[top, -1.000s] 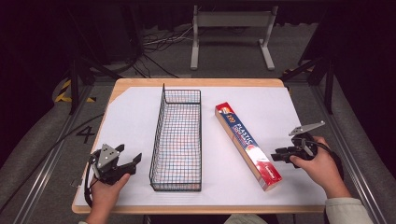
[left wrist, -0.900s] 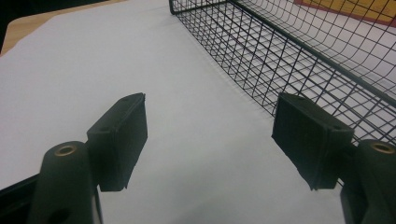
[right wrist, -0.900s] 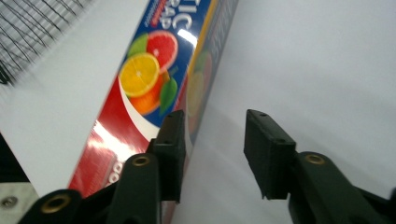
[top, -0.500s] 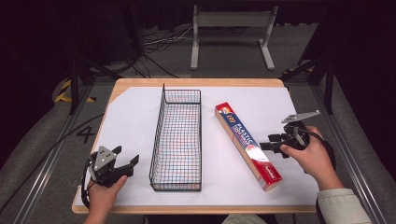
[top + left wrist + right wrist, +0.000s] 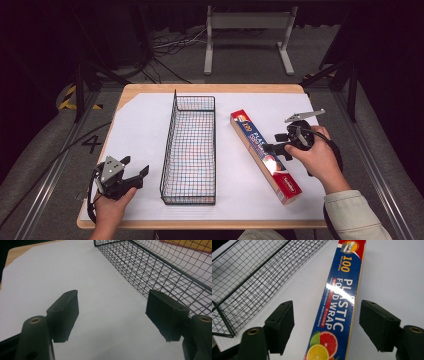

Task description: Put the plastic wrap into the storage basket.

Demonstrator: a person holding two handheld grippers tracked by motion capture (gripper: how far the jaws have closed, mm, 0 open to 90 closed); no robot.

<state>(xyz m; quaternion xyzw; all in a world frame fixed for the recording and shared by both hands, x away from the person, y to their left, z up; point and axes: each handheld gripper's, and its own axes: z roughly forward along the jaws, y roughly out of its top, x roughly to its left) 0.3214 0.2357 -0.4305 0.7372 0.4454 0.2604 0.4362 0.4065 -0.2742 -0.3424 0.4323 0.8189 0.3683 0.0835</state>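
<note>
Wire basket (image 5: 191,150) sits empty; plastic wrap box (image 5: 265,155) lies beside it, end cut off between right gripper (image 5: 325,327)'s just-widened jaws. Left gripper (image 5: 112,315) gapes too.

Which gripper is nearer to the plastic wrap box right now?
Right. The right gripper hovers at the plastic wrap box, jaws open astride it, having just been opening. The left gripper sits open beyond the wire basket, near the table's front left corner.

A blue and red food wrap box (image 5: 265,155) with citrus print; black wire basket (image 5: 191,145); white table cover (image 5: 140,125).
</note>
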